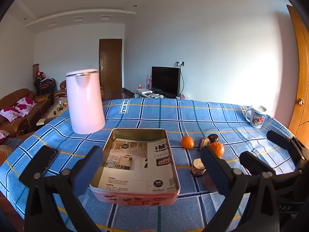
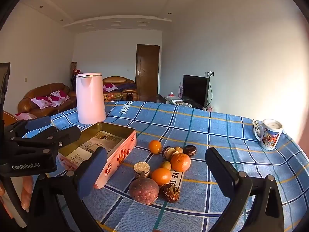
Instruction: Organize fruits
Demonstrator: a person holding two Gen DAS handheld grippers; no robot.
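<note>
The fruits [image 2: 164, 170] lie in a small heap on the table [image 2: 222, 135], right in front of the right claw [image 2: 156, 166] and a little below it. There are three oranges [image 2: 180, 162], a big dark red round fruit [image 2: 143, 190] nearest the claw, a brown wrinkly one [image 2: 171, 192] just beside it, and some small brown and yellow bits behind. None of them is in the pink tin box [image 2: 115, 154] yet. The box sits to the left of the right claw, with only paper inside.

So the job looks like it is at its start: the first fruit has to be picked. I think the next move is for the right claw to go down and forward over the big dark fruit or the near orange, then close softly, because round fruit can roll away.

The right claw is wide open and holds nothing. It hangs above the table, pointing forward and tipped down toward the heap.

The left claw [image 1: 152, 166] is wide open too, and empty. The box lies between its two fingers, a bit ahead. The fruits are off to its right.

Further away stand a pink kettle [image 2: 89, 98] and a mug [image 2: 270, 134].
</note>
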